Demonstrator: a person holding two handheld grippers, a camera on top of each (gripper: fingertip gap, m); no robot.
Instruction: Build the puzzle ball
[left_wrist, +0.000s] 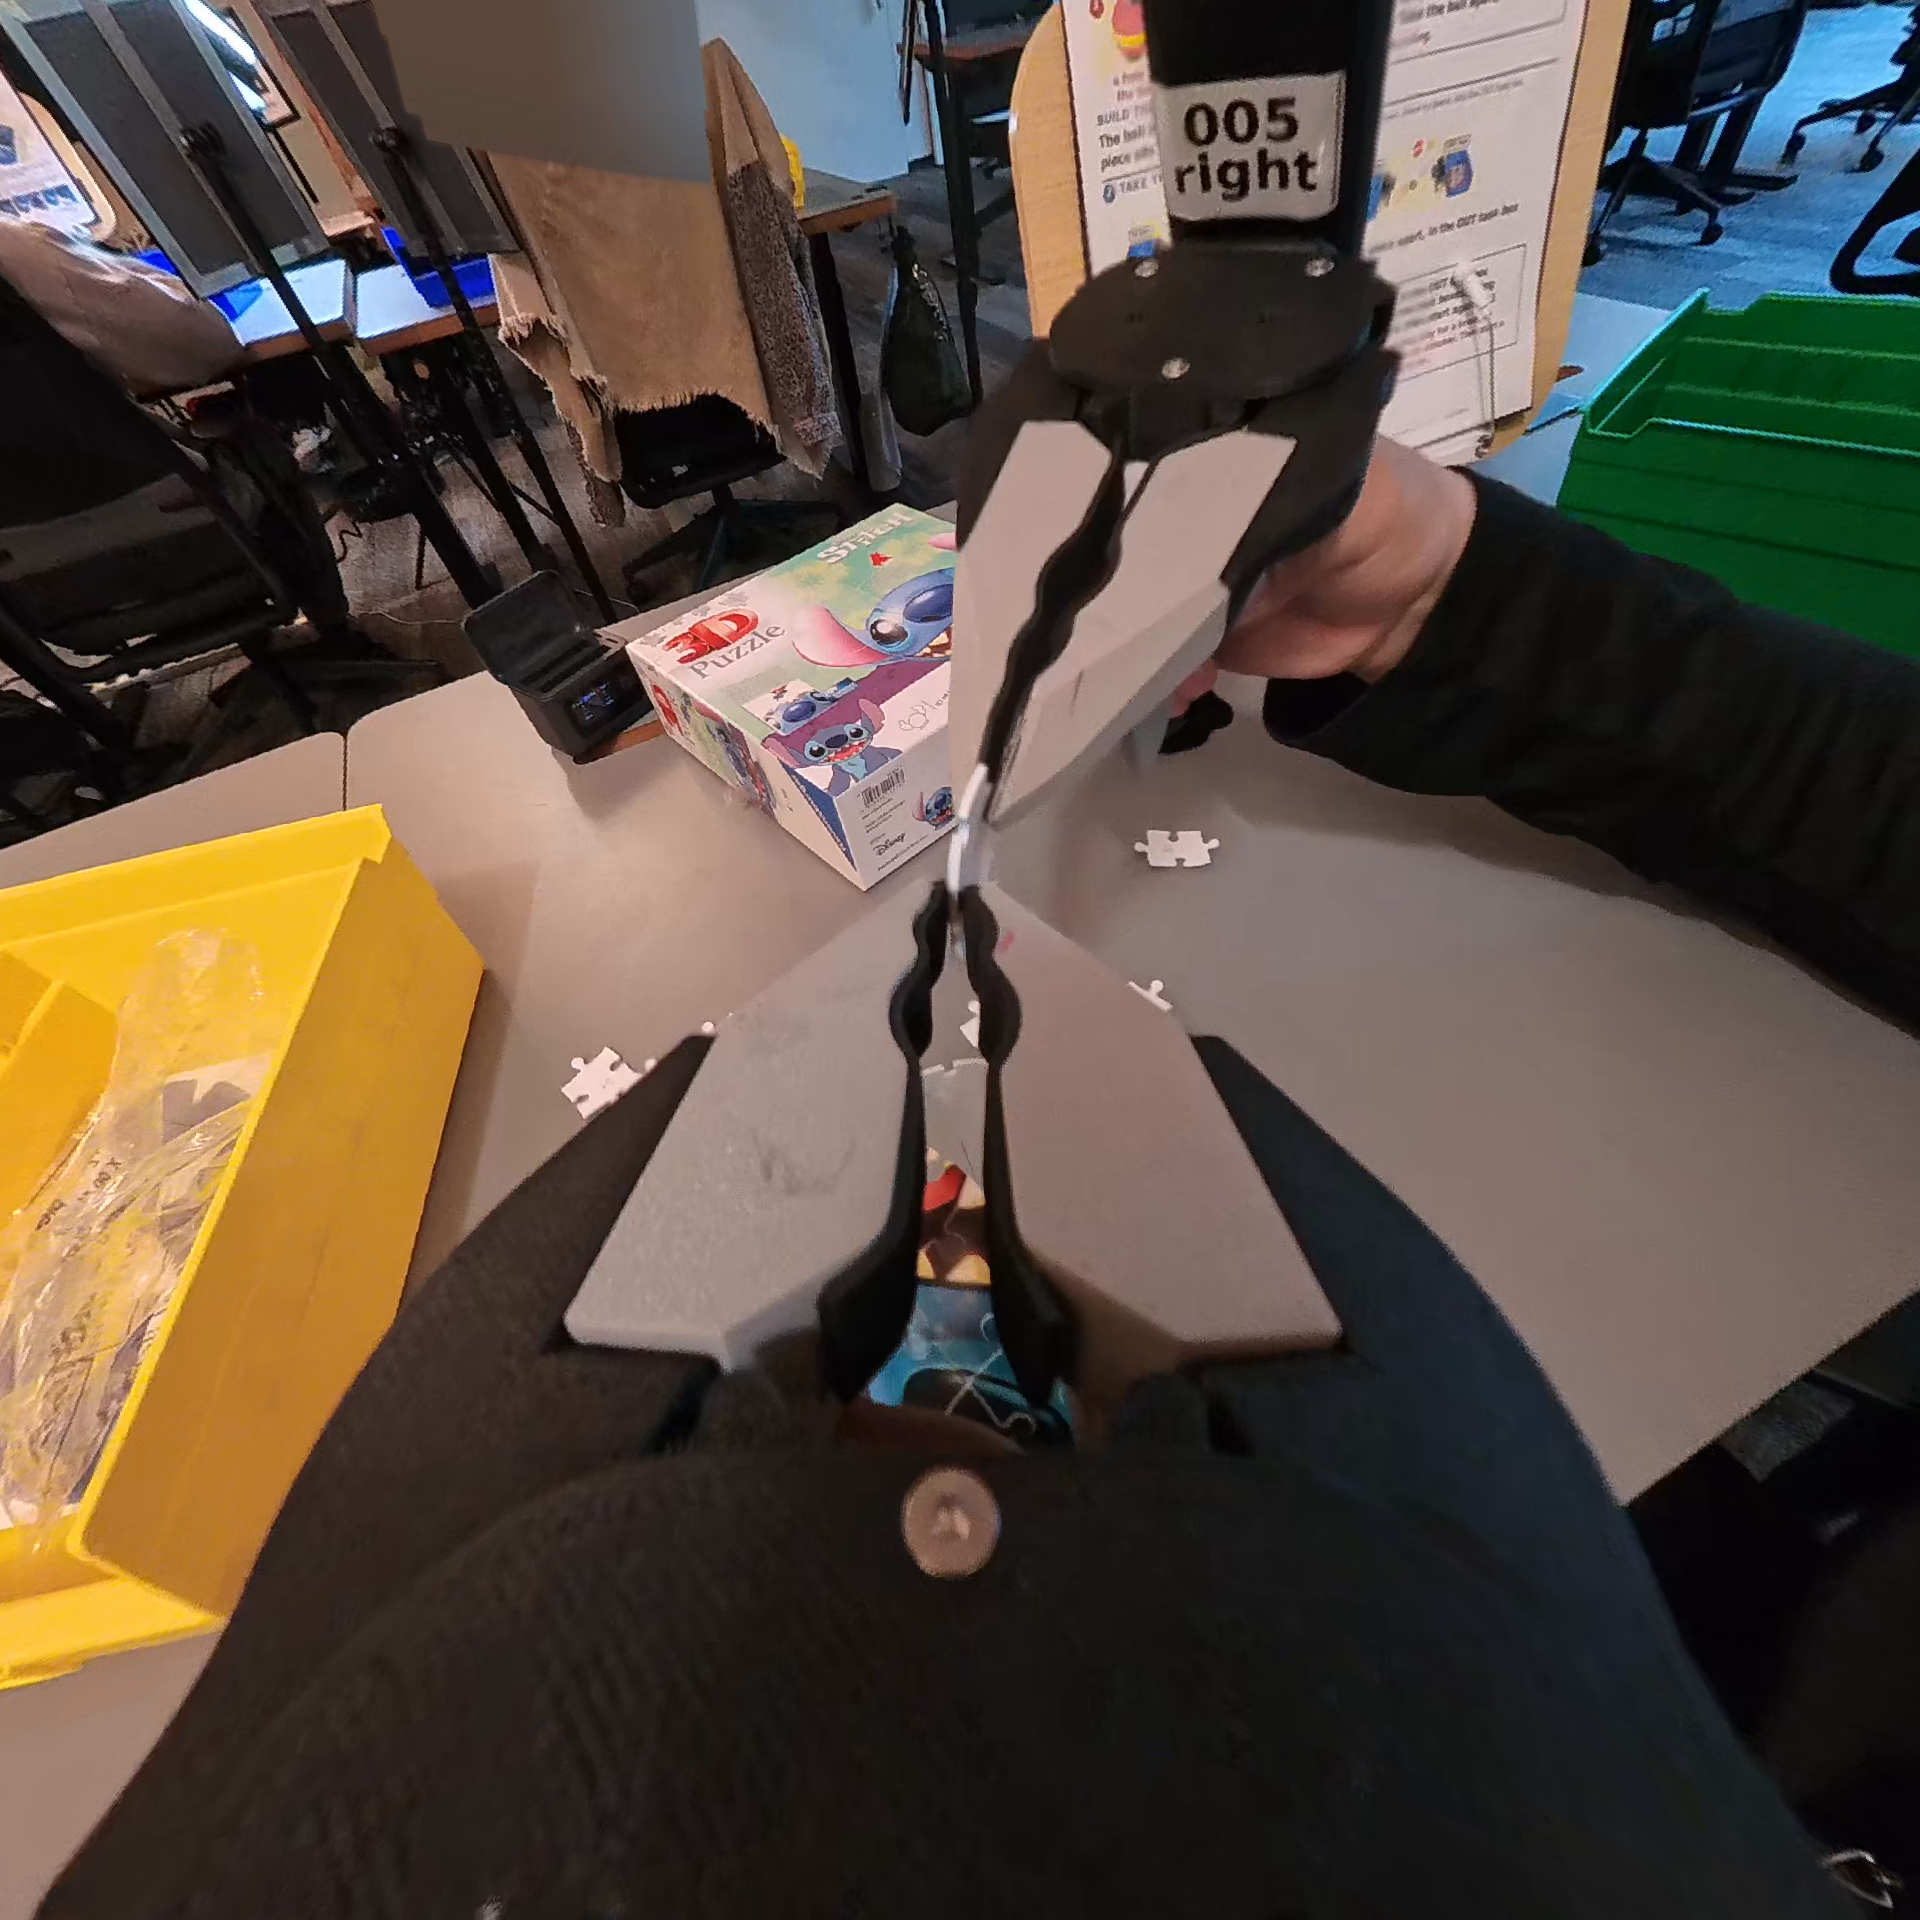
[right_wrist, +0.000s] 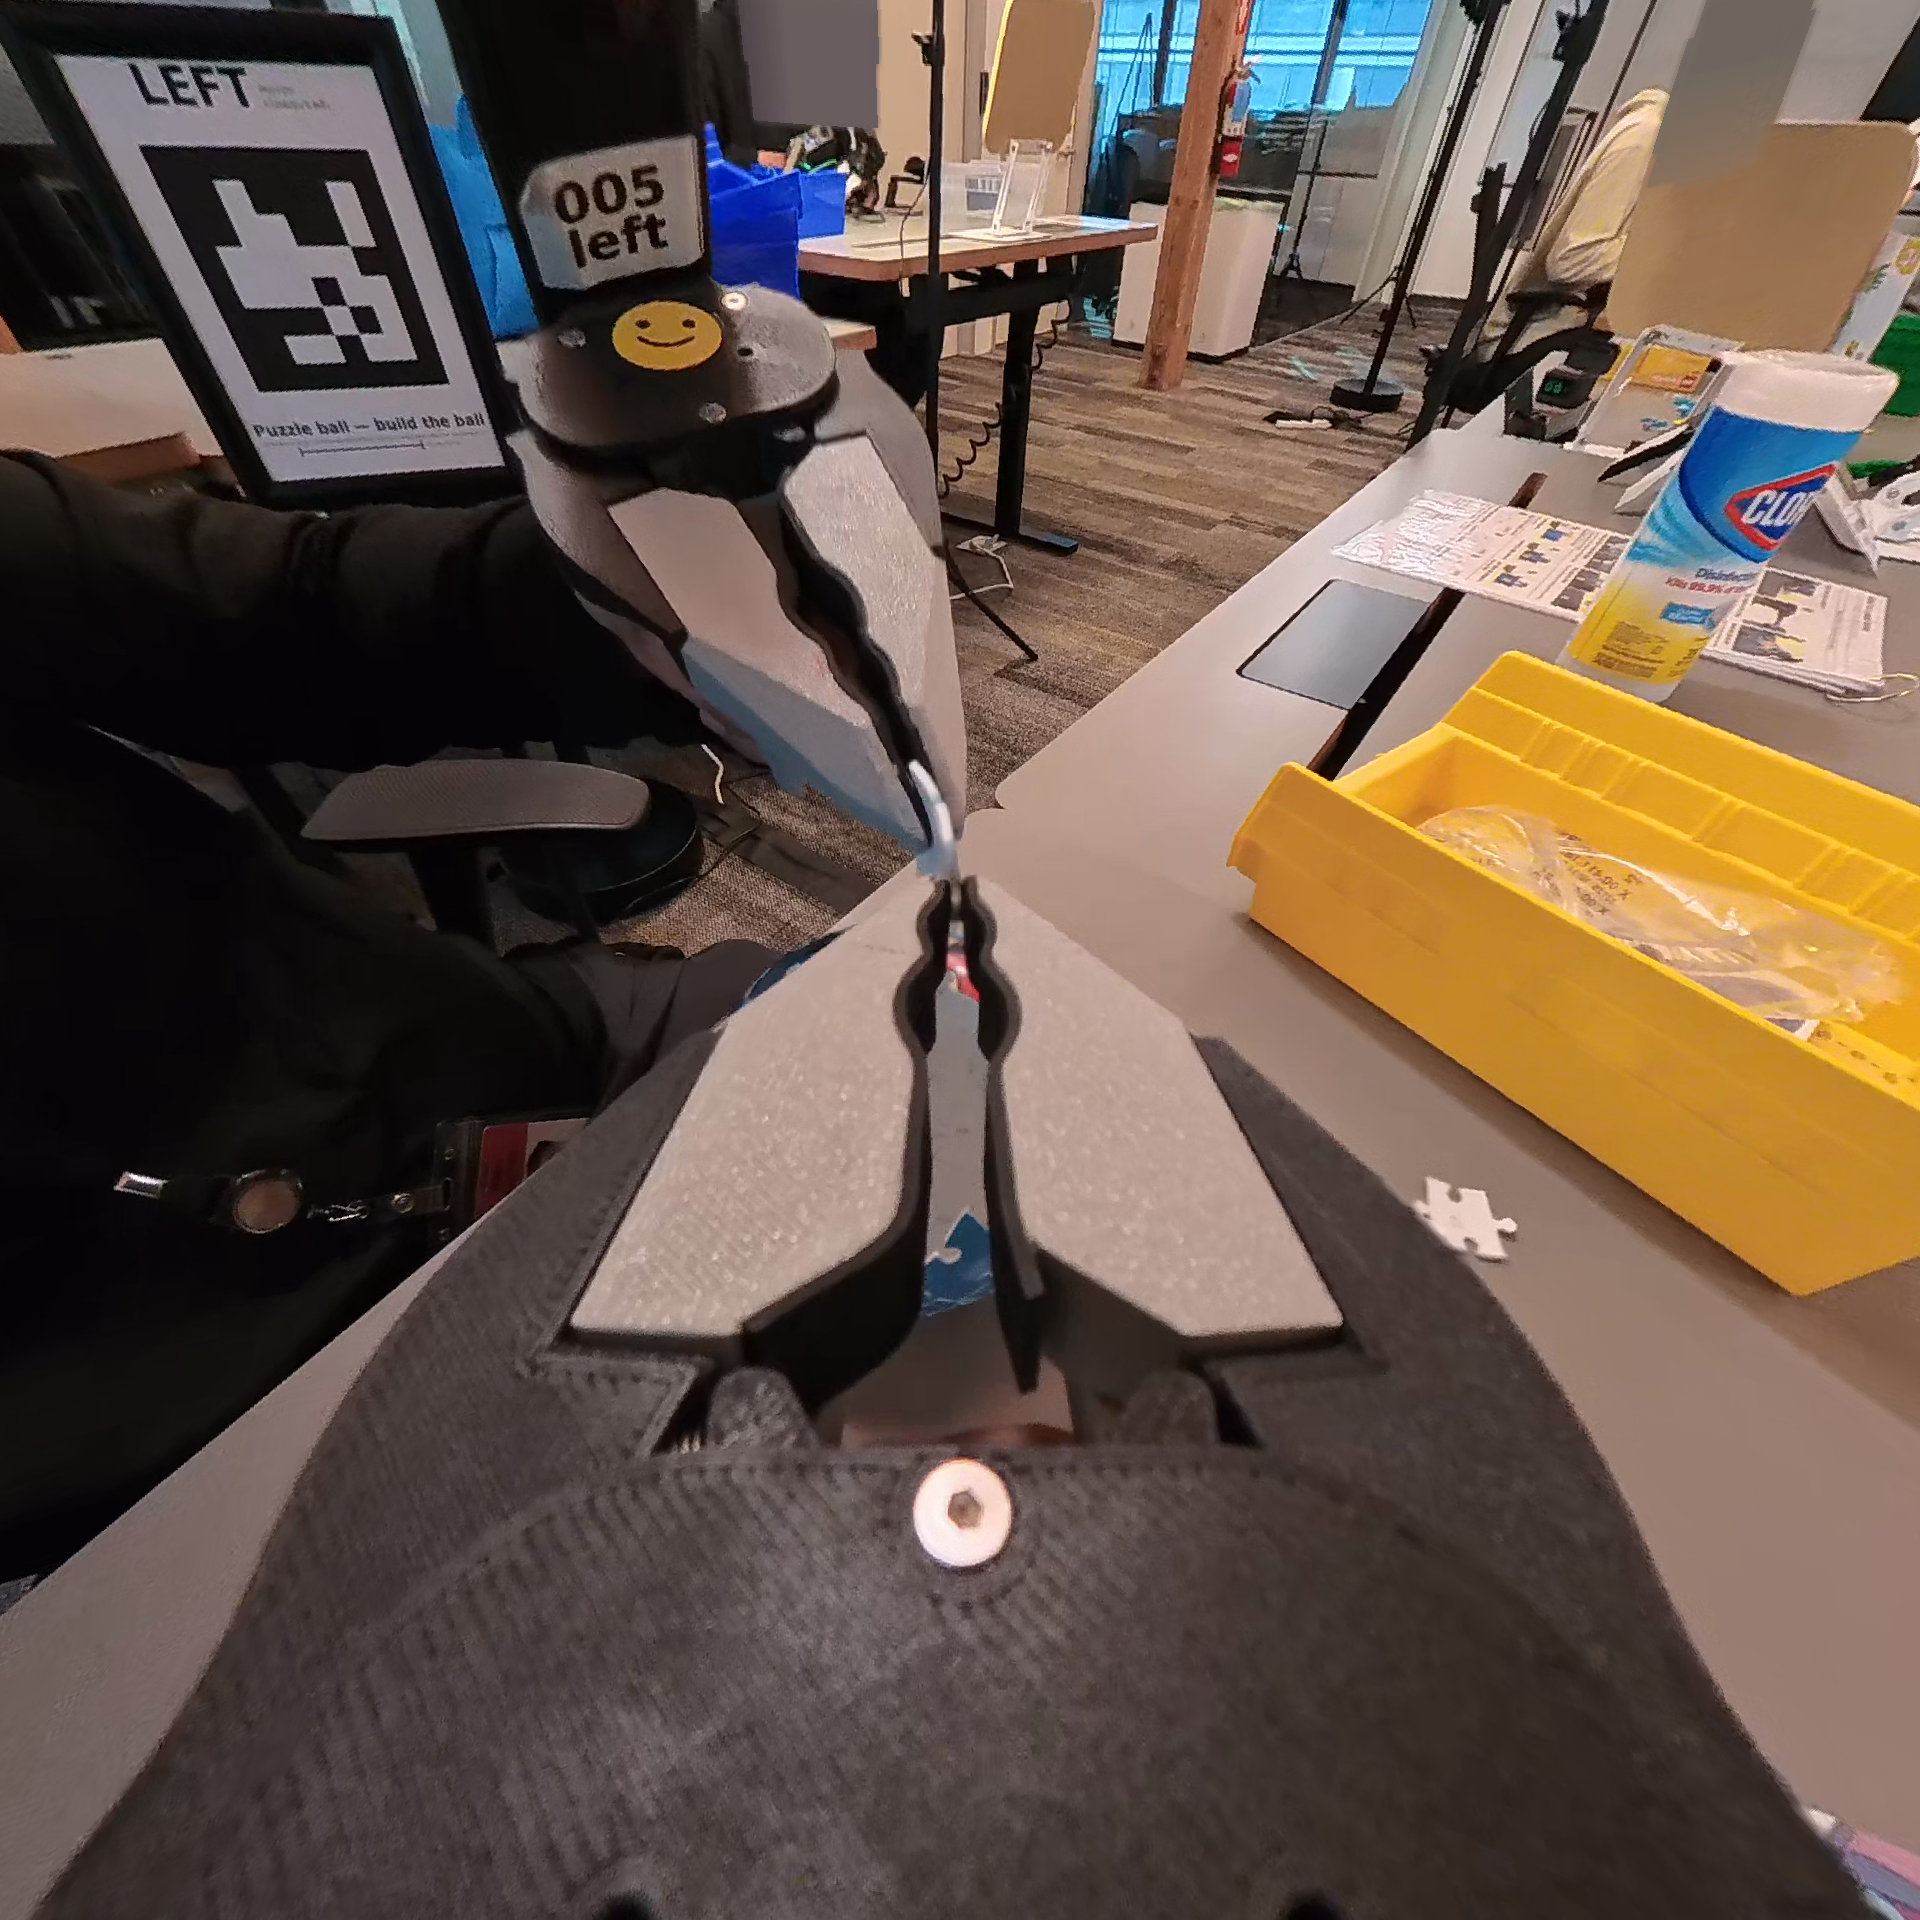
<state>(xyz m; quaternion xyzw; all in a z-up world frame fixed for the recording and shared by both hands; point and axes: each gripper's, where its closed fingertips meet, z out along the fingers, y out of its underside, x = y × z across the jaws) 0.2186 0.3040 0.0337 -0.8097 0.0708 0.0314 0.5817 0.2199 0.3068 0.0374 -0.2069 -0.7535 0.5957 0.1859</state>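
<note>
Above the grey table (left_wrist: 1455, 1039), tip to tip: left gripper (left_wrist: 954, 914) clamped on a puzzle piece (left_wrist: 951, 1195), right gripper (left_wrist: 985, 790) pinching a white piece (left_wrist: 968, 842).

Grey-and-black tongs (left_wrist: 954, 914), yellow bin (left_wrist: 312, 1091), green bin (left_wrist: 1766, 457), white puzzle piece (left_wrist: 1176, 849), grey table (left_wrist: 1455, 1039)

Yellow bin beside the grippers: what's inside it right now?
The yellow bin holds a crumpled clear plastic bag. What lies inside or beneath the bag cannot be made out through the glare and folds.
</note>
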